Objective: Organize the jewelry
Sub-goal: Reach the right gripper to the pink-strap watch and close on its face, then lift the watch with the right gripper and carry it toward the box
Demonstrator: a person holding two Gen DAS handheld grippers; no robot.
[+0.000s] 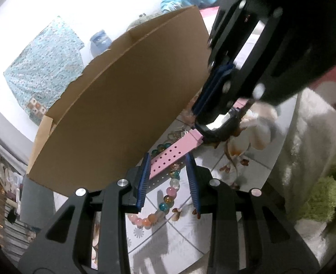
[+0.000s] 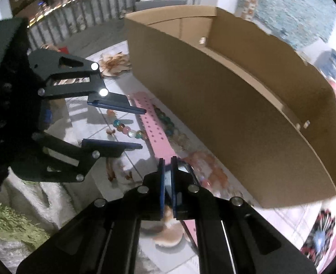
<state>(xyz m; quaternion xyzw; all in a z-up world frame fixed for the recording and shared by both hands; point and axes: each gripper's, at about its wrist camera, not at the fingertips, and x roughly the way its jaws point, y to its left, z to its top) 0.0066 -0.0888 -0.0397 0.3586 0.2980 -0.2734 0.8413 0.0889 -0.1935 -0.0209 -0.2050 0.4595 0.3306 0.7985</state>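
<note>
A watch with a pink perforated strap (image 1: 172, 154) and a black case (image 1: 220, 125) hangs over the floral cloth. My right gripper (image 2: 167, 162) is shut on the watch case (image 2: 183, 167) and holds it. Its pink strap (image 2: 155, 130) runs away from the right gripper toward my left gripper (image 2: 140, 127). My left gripper (image 1: 169, 178) is open, its blue pads (image 1: 145, 178) on either side of the strap's free end, not closed on it. A bracelet of coloured glass beads (image 1: 168, 199) lies on the cloth under the strap; it also shows in the right wrist view (image 2: 126, 129).
A large open cardboard box (image 1: 122, 105) stands right beside the watch, its long wall (image 2: 236, 114) close to both grippers. A green and white fluffy rug (image 1: 316, 182) lies at the side. More small jewelry pieces (image 2: 204, 169) lie by the box wall.
</note>
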